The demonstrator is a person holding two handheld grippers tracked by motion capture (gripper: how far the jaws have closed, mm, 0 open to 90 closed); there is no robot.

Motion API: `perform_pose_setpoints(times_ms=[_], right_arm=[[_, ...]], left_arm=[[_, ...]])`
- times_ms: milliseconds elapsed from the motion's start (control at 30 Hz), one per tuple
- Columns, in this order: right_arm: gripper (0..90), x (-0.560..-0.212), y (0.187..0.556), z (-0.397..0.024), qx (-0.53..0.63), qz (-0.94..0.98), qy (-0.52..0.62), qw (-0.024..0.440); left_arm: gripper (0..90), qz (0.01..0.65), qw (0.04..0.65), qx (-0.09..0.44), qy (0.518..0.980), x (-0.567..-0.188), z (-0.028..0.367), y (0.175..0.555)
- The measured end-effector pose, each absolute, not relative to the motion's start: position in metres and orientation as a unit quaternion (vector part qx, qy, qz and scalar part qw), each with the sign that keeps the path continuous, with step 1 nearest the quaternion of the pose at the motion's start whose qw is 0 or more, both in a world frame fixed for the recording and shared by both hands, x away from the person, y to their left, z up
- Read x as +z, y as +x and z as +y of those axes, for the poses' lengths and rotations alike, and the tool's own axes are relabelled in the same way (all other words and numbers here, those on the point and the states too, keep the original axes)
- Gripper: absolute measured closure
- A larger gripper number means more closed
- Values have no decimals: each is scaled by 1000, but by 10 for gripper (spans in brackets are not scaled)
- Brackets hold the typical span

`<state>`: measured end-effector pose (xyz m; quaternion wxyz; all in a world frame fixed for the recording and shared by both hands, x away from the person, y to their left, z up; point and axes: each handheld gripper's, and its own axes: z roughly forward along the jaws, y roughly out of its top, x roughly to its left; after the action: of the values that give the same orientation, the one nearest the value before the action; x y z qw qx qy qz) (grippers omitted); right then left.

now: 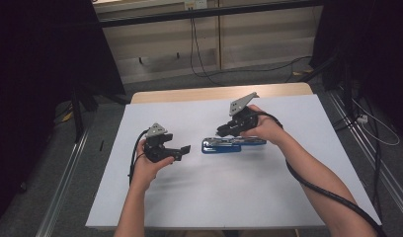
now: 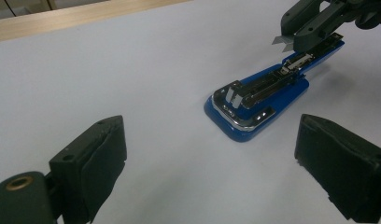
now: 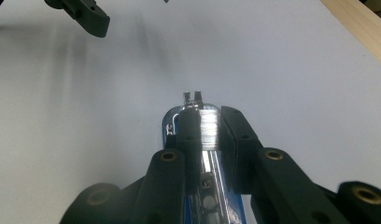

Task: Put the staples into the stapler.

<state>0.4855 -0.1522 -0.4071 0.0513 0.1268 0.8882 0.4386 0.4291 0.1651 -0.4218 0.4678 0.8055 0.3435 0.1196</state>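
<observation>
A blue stapler (image 1: 228,144) is lying flat on the white table (image 1: 214,197), a little beyond its middle, with its long axis running across the table. In the left gripper view the stapler (image 2: 258,100) is showing its chromed front end and an exposed metal magazine along the top. The right gripper (image 1: 224,131) is reaching down onto the stapler from the far side, held in the person's right hand (image 1: 263,127); its jaws are standing narrow and closing on a piece of bright metal on the stapler's top. In the right gripper view the right gripper (image 3: 205,126) is looking along the stapler (image 3: 172,123), with one pad on each side of the shiny piece, and the blue base is running under the jaws. The left gripper (image 1: 182,150) is hovering just left of the stapler, apart from it, held in the left hand (image 1: 150,165) with its jaws pointing toward the stapler's front end. In the left gripper view the left gripper (image 2: 209,149) is standing wide, with bare table between its two black pads and the stapler lying beyond them.
</observation>
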Motion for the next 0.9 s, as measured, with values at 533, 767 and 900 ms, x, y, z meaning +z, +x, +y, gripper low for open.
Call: perform_pose_setpoints(times_ms=[533, 767, 900], right_arm=[[790, -409, 487, -147, 435, 891, 119, 50], [791, -411, 488, -143, 433, 893, 115, 49], [791, -412, 488, -141, 433, 893, 113, 47]], left_arm=[[93, 344, 470, 121, 804, -421, 166, 429], [93, 344, 470, 121, 804, -421, 166, 429], [93, 343, 469, 121, 804, -421, 166, 429]])
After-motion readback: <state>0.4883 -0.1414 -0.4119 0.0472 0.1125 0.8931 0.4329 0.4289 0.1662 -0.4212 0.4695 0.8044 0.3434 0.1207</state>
